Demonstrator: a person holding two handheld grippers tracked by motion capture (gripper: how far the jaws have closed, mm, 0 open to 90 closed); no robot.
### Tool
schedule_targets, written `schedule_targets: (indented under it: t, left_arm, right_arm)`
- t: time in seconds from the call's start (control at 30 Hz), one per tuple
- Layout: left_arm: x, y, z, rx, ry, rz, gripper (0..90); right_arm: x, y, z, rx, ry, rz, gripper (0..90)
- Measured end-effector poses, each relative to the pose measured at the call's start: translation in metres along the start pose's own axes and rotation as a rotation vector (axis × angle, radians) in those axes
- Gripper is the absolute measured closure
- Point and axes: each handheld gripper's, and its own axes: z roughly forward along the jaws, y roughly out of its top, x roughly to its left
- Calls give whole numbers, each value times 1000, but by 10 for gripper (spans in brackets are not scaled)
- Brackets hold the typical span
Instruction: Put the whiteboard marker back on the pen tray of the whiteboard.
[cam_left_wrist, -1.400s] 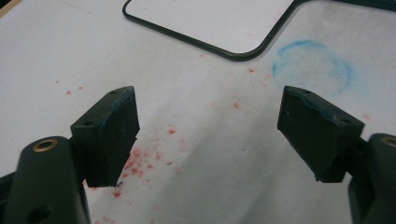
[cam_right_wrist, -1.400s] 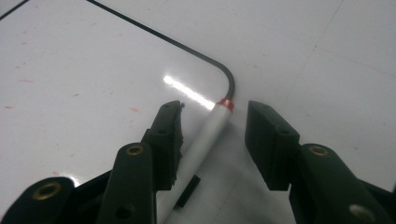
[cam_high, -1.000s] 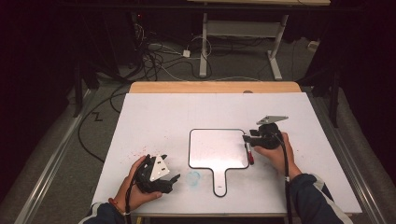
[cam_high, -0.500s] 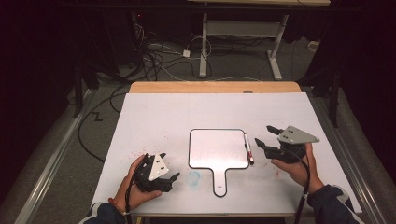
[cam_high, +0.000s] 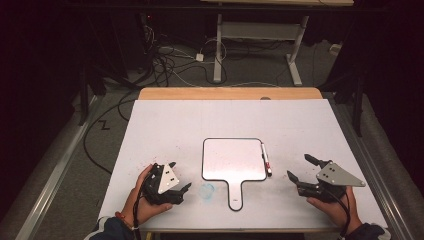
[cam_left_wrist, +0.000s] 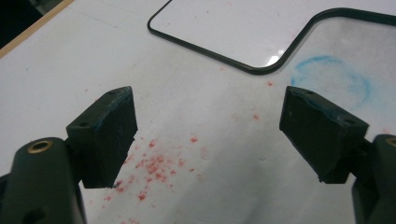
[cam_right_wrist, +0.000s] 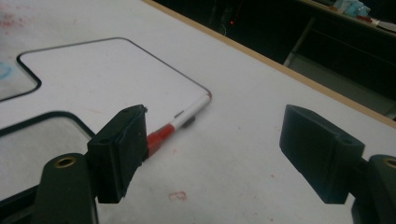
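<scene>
No brand, label or writing can be read on anything here. A small paddle-shaped whiteboard (cam_high: 233, 160) with a thin black rim and a short handle pointing toward the person lies flat near the middle of the white surface (cam_high: 165, 125); its face is blank and faintly smudged. A marker (cam_high: 266, 159) with a white barrel and a red cap lies flat along the whiteboard's right edge, just beside or touching the rim; in the right gripper view the marker (cam_right_wrist: 175, 124) shows partly behind the left jaw, red cap nearest, resting on the surface and not gripped. The right hand-held gripper (cam_high: 301, 170) sits in the person's hand to the right of the whiteboard, well clear of the marker, its jaws having just opened to a wide spread with nothing between them. The left hand-held gripper (cam_high: 179, 177) is held near the surface's near left edge, jaws also wide apart and empty; its pads (cam_left_wrist: 114, 133) carry traces of blue. On the surface just left of the whiteboard's handle is a faint blue ring smear (cam_high: 207, 190), and red specks (cam_left_wrist: 156, 170) are scattered on the surface below the left jaws
</scene>
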Motion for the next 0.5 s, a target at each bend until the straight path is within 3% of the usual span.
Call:
schedule_targets:
  t: [0.17,0.5]
  left_arm:
    - [0,0,-3,-13,9,7,181]
    - [2,-2,-2,-7,16,0,181]
  right_arm:
    - [3,3,-1,-8,-40,3,230]
    - [7,1,8,8,-27,-11,232]
